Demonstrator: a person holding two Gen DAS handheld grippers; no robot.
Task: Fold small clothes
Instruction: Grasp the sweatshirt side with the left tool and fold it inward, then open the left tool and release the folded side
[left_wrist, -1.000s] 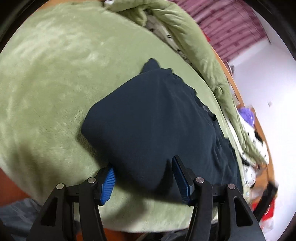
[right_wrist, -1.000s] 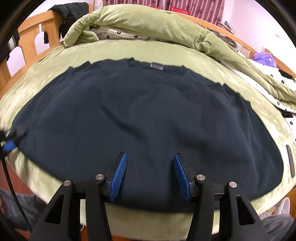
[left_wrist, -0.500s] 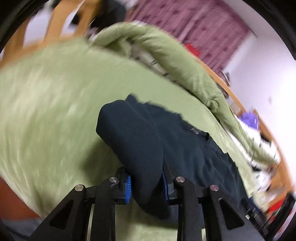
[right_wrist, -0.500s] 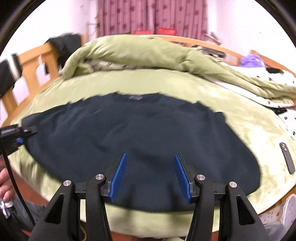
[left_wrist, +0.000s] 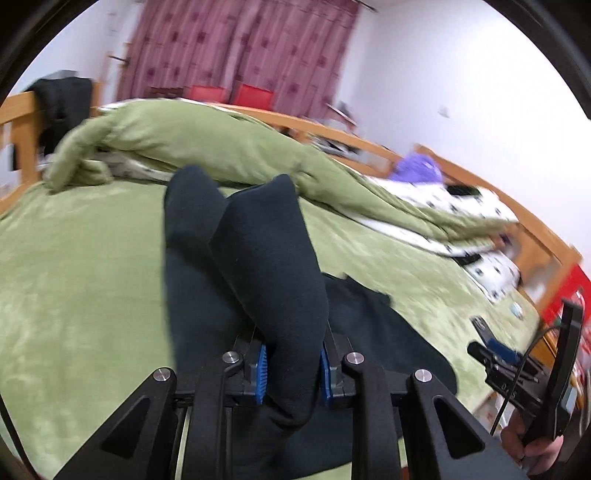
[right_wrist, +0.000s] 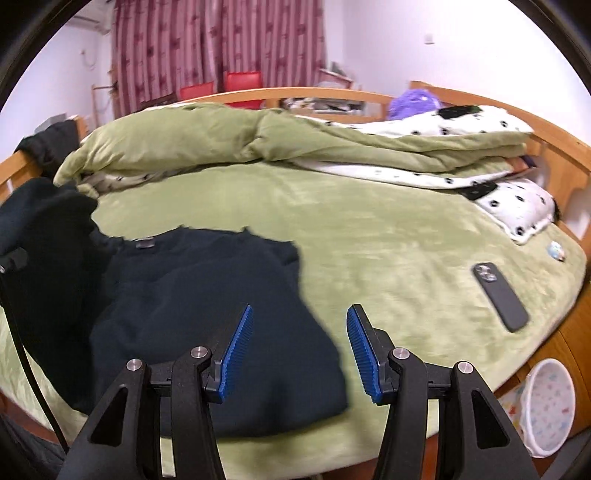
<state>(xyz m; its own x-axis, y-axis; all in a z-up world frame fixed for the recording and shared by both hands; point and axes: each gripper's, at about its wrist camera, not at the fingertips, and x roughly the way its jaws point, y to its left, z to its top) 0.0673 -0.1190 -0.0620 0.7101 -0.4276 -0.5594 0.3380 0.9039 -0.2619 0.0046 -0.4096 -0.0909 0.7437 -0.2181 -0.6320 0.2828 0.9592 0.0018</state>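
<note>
Since a second ago the left gripper (left_wrist: 291, 363) has clamped a bunched edge of the dark sweater (right_wrist: 207, 314) and raised it off the green bed (right_wrist: 388, 258) — fold begun — while the right gripper (right_wrist: 299, 349) hangs apart, empty, over the sweater's near right edge.

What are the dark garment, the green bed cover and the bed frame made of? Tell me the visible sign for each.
Dark garment: looks like soft matte knit or fleece; it bunches thickly where the left gripper pinches it. Green bed cover: seems plush, velvety fleece; its short nap catches light in patches. Bed frame: apparently light wood with a smooth, slightly glossy finish, judging by its warm colour.
</note>
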